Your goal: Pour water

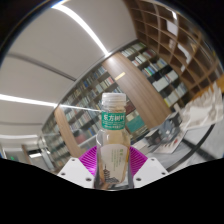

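My gripper [112, 168] is shut on a clear plastic bottle [113, 140] with a green and white label and no cap on its neck. The magenta pads [90, 160] press on both sides of the bottle's lower body. The bottle stands between the fingers and points away from me, its open mouth [113, 97] at the far end. The whole view is tilted up towards the ceiling, so the bottle is held raised. No cup or other vessel shows.
Tall bookshelves [150, 70] full of books run along the right and middle. Long ceiling light strips [85, 28] cross above. A pale rounded object [192, 120] sits at the right, beyond the fingers.
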Tool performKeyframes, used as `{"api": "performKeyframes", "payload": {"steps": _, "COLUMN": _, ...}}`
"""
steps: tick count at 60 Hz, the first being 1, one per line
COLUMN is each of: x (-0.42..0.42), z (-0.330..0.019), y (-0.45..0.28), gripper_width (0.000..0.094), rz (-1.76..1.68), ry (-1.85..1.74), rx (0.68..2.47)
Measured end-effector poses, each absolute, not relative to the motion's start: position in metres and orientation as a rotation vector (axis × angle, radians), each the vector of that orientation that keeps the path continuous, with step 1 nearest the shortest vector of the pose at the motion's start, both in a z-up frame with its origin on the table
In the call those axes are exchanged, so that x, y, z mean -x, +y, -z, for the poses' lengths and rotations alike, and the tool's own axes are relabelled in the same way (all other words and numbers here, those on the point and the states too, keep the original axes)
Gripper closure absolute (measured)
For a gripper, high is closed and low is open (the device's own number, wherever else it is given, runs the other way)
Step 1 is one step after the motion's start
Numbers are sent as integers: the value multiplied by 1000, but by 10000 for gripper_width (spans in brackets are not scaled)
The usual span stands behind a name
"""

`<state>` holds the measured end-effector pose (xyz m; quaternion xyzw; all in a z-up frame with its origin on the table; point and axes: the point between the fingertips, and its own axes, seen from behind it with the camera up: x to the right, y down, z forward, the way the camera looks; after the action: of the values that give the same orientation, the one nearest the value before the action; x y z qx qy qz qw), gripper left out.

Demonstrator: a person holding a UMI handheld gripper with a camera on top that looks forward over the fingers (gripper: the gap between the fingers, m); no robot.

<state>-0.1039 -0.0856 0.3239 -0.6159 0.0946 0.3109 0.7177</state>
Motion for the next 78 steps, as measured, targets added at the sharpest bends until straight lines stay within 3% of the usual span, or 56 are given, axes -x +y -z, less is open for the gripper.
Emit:
{"api": "performKeyframes", "payload": {"steps": 7, "x": 44, "z": -286, "y": -75, "gripper_width": 552, "rz": -316, "ry": 69, "rx": 1439}}
{"api": "performKeyframes", "payload": {"steps": 13, "x": -4, "z": -224, "y": -66, "gripper_width": 550, "rz": -86, "ry": -29, "rx": 1538}}
{"api": "performKeyframes", "payload": {"steps": 17, "x": -22, "z": -175, "y": -62, "gripper_width": 550, "rz": -19, "ry": -71, "rx": 1616}}
{"api": "performKeyframes", "payload": {"steps": 29, "x": -45, "z": -73, "y": -65, "gripper_width": 544, "rz": 53, "ry": -93, "rx": 1802}}
{"api": "performKeyframes", "payload": {"steps": 35, "x": -52, "z": -75, "y": -67, "gripper_width": 537, "rz": 30, "ry": -46, "rx": 1762}}
{"api": "performKeyframes", "payload": {"steps": 43, "x": -54, "z": -74, "y": -71, "gripper_width": 359, "rz": 48, "ry": -26, "rx": 1798}}
{"api": "performKeyframes", "payload": {"steps": 46, "x": -61, "z": -74, "y": -73, "gripper_width": 257, "rz": 62, "ry": -8, "rx": 1825}}
{"api": "performKeyframes", "payload": {"steps": 49, "x": -58, "z": -82, "y": -86, "gripper_width": 64, "rz": 70, "ry": 12, "rx": 1828}}
{"api": "performKeyframes", "payload": {"steps": 52, "x": -57, "z": -91, "y": -101, "gripper_width": 103, "rz": 79, "ry": 31, "rx": 1835}}
{"api": "performKeyframes", "payload": {"steps": 78, "x": -30, "z": -162, "y": -311, "gripper_width": 80, "rz": 126, "ry": 76, "rx": 1923}}
